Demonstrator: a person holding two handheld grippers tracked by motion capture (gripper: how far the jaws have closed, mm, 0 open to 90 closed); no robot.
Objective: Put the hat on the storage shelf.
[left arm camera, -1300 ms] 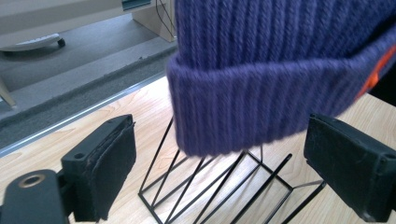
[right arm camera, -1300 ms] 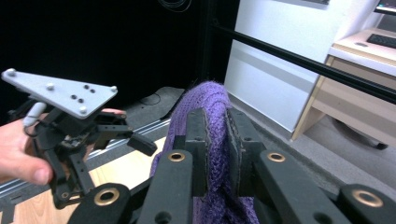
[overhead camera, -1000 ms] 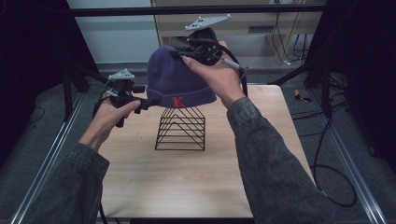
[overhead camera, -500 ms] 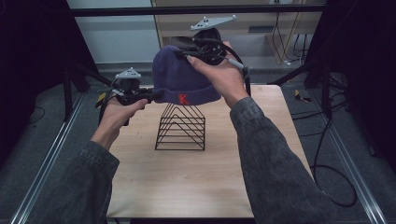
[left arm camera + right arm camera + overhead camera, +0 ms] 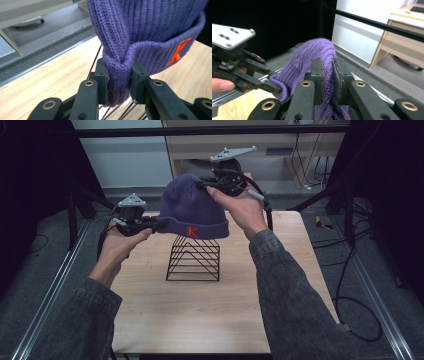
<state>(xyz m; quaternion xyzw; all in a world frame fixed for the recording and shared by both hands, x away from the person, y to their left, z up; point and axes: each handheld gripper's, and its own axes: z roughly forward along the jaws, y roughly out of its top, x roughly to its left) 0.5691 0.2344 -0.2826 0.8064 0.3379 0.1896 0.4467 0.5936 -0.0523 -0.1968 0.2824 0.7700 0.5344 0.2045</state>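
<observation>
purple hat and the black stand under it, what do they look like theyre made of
Purple hat: looks like soft ribbed knit, probably wool or acrylic yarn; the ribs and fuzzy matte surface show it. Black stand: thin rods in a triangular frame, likely dark-coated metal wire.

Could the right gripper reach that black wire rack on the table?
Probably not yet: the right gripper is shut on the purple knitted hat, held above the black wire rack, and the left gripper pinches the hat's brim.
</observation>
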